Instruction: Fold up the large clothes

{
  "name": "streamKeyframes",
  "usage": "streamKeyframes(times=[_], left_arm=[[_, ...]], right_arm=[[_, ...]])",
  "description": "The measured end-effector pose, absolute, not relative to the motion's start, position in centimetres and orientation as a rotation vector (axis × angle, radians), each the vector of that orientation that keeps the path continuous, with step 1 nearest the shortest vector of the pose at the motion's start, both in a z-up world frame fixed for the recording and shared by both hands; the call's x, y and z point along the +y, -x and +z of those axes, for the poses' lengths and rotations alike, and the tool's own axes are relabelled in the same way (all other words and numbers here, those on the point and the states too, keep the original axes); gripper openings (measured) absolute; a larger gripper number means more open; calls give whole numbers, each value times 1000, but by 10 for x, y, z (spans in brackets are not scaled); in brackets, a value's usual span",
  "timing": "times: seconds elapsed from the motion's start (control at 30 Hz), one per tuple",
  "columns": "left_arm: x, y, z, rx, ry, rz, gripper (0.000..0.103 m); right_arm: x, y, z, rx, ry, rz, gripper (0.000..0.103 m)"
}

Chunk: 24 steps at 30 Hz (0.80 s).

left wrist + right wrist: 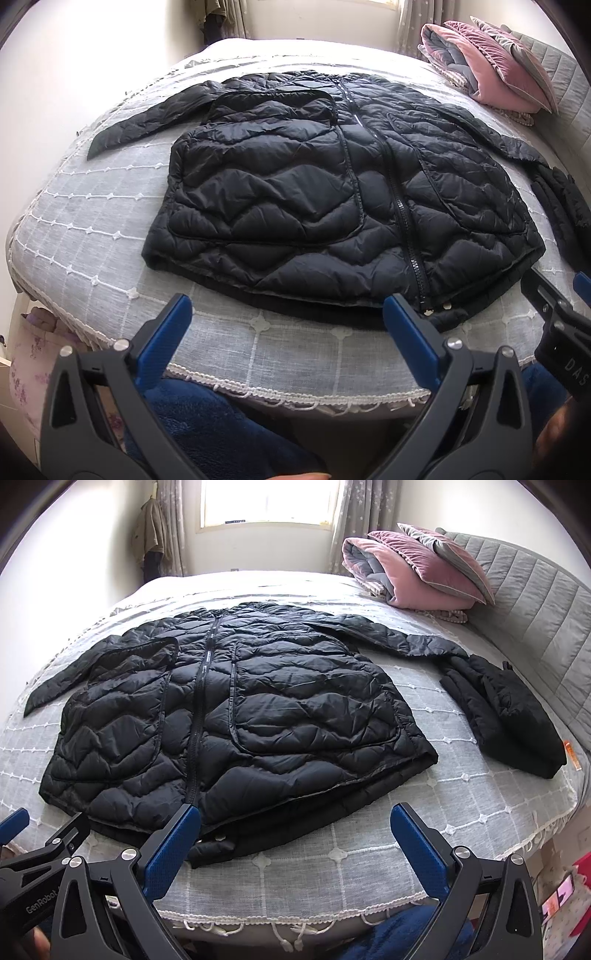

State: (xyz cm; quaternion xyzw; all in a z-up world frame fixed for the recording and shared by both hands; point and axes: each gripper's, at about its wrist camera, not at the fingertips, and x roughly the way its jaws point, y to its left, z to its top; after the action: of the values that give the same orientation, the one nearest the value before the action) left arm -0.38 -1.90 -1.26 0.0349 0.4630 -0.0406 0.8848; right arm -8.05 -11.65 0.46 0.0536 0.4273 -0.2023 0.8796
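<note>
A black quilted jacket (332,192) is laid flat, front up, in the middle of a bed (74,206) covered by a grey spread with a white grid. Its long axis runs away from the cameras: the hem lies at the near edge, the collar at the far side towards the window (269,502). The zip (199,709) is closed and follows that axis. One sleeve (147,122) is stretched out to the left, the other (399,635) to the right (its cuff ends just beside a smaller folded black garment (509,720)). Pink and grey pillows (413,565) are stacked by the headboard. The left gripper (288,321) is held above the near edge, fingers spread wide, nothing between them. The right gripper (295,830) is likewise spread wide and empty, close to the hem.
</note>
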Motion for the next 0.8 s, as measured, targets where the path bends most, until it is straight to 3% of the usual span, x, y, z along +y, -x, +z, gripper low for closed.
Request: streamKeyframes(times=[0.8], left_arm=[[16,-5,-30,1007,-26,-8,103]], right_arm=[[-125,76,-10,922,-101,-441,103]])
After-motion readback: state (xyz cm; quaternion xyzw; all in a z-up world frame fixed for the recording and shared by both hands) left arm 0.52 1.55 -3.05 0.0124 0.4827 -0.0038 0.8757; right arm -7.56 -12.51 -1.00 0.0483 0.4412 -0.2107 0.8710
